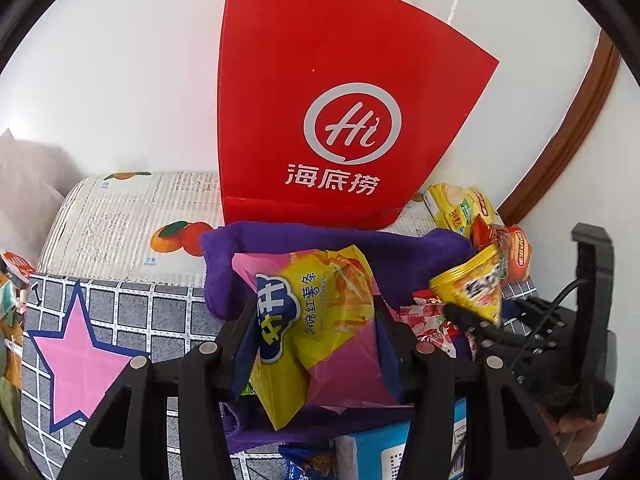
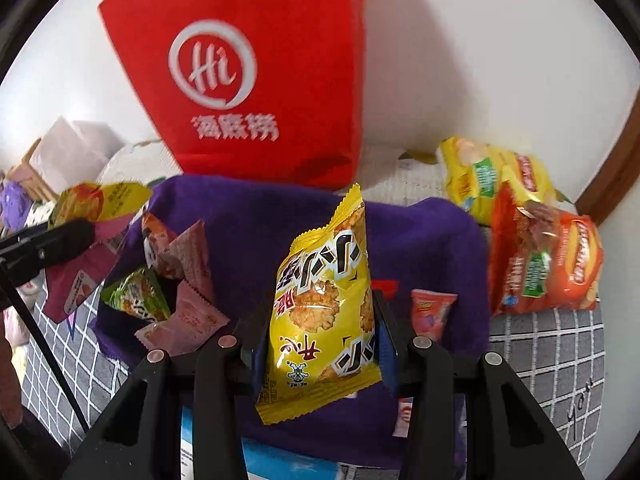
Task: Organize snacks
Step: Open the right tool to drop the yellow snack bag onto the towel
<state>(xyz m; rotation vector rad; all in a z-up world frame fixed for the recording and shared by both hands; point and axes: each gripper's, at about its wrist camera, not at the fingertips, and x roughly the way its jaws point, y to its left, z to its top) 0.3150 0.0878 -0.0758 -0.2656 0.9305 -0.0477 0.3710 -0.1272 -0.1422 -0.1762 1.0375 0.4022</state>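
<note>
My left gripper (image 1: 316,332) is shut on a pink and yellow sweet-potato stick bag (image 1: 316,312), held over the left part of a purple fabric bin (image 1: 352,246). In the right wrist view my right gripper (image 2: 318,328) is shut on a yellow rice-cracker packet (image 2: 324,300) above the same purple bin (image 2: 432,240). Inside the bin lie pink packets (image 2: 188,312), a green packet (image 2: 136,296) and a small red packet (image 2: 432,312). The left gripper with its bag (image 2: 96,204) shows at the left edge of that view; the right one with its packet (image 1: 476,292) shows at the right of the left wrist view.
A red paper bag (image 1: 328,100) stands upright against the white wall just behind the bin. Yellow and orange chip bags (image 2: 536,248) lie to the right on the checked grey cloth (image 2: 540,344). A pink star (image 1: 84,348) marks the cloth at left. A blue-and-white box (image 1: 380,452) sits below the bin.
</note>
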